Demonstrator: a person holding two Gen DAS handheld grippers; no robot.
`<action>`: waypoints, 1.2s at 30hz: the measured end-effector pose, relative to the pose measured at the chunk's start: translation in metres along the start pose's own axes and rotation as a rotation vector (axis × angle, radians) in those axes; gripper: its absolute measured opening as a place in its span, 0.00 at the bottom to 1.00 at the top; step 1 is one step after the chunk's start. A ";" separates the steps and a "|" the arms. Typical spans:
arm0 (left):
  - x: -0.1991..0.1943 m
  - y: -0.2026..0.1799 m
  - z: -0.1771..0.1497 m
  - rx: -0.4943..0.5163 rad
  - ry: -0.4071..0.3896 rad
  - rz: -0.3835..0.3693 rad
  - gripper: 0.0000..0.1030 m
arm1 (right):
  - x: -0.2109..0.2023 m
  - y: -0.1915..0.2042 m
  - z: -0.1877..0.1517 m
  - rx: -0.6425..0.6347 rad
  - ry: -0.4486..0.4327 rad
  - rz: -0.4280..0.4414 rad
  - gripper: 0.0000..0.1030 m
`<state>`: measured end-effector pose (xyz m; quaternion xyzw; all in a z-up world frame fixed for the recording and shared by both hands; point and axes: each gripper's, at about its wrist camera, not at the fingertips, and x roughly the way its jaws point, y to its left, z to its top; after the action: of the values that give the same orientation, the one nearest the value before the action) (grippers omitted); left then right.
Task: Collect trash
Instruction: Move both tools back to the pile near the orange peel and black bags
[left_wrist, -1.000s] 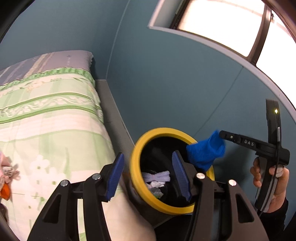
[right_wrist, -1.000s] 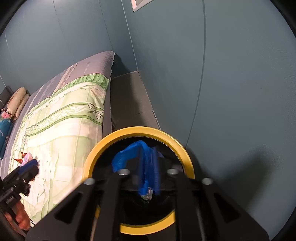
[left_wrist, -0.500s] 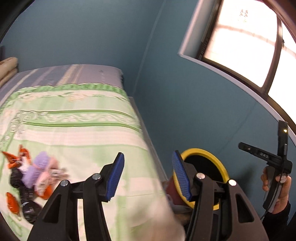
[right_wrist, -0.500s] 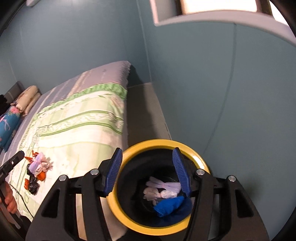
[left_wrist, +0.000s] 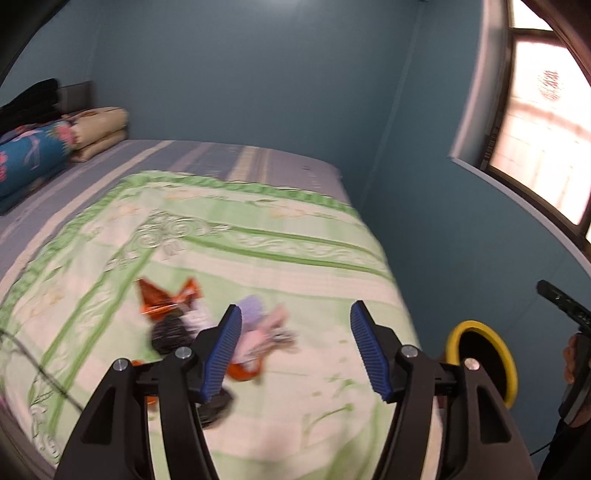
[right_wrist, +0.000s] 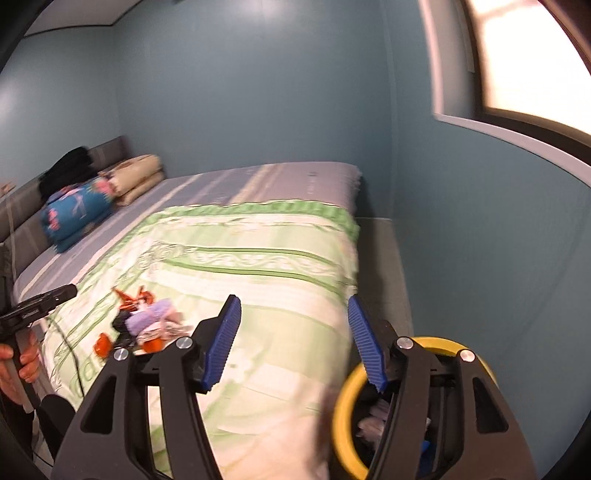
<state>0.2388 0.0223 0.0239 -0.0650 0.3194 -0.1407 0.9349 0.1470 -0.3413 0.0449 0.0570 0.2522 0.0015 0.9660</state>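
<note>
Left tongs empty, jaws apart and just been opening, nothing between the blue pads, over the trash pile on the green bedspread. Right tongs also empty, jaws apart, just been opening, nothing gripped, above the bed edge beside the yellow-rimmed bin. Bin sits on the floor against the bed, white and blue scraps inside. Pile: orange wrappers, purple and pink bits, dark pieces, blurred. Folded blankets at the headboard end.

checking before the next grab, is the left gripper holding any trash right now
No, the left gripper has its jaws apart with nothing between them, and the trash pile lies on the bed beyond.
</note>
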 end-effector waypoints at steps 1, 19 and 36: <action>-0.003 0.011 -0.003 -0.010 0.000 0.019 0.59 | 0.004 0.011 0.001 -0.011 0.005 0.022 0.55; 0.005 0.126 -0.065 -0.115 0.081 0.210 0.75 | 0.112 0.150 -0.040 -0.138 0.189 0.265 0.55; 0.072 0.179 -0.093 -0.199 0.182 0.265 0.75 | 0.245 0.263 -0.053 -0.102 0.415 0.423 0.51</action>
<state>0.2756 0.1679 -0.1282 -0.1016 0.4209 0.0108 0.9013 0.3415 -0.0662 -0.0909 0.0582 0.4265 0.2271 0.8736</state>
